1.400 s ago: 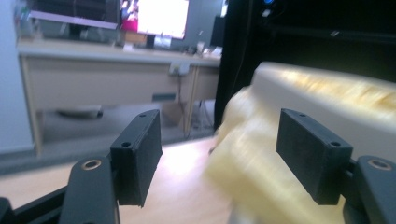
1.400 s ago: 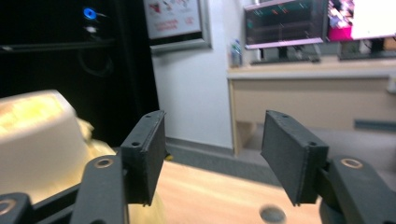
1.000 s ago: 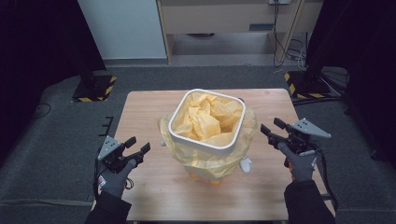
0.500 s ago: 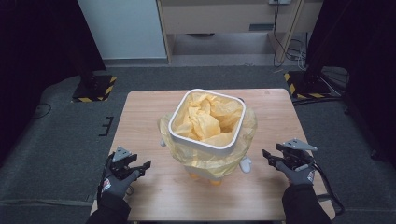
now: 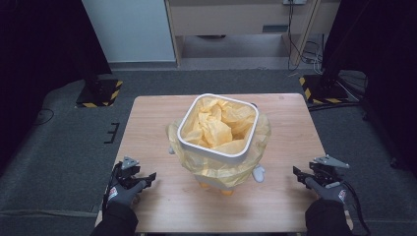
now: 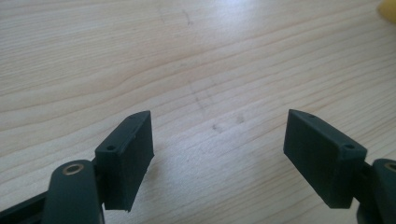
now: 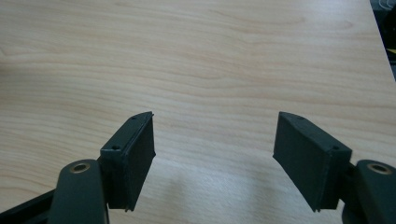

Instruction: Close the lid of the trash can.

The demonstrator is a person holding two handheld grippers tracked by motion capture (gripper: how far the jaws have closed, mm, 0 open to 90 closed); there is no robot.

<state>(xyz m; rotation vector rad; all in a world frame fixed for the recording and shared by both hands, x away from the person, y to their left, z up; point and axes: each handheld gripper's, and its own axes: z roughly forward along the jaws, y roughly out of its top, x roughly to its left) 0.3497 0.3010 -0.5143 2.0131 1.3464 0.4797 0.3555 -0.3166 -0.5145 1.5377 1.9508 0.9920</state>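
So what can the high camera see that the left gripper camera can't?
The high view alone has the white bin with its yellow bag, both hands, the right gripper, the table's edges and the floor. The left gripper view alone gives the wood grain close up and the left gripper open, with bare wood between its black fingers. Both show the wooden table and the left gripper.

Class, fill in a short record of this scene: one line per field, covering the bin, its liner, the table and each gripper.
bin: white bin, upright at the middle of the table
liner: yellow bag inside, folded out over the rim
table: wooden table
left gripper: left gripper, near corner, jaws have just been opening, nothing between them
right gripper: right gripper, near edge, jaws have just been opening, nothing between them
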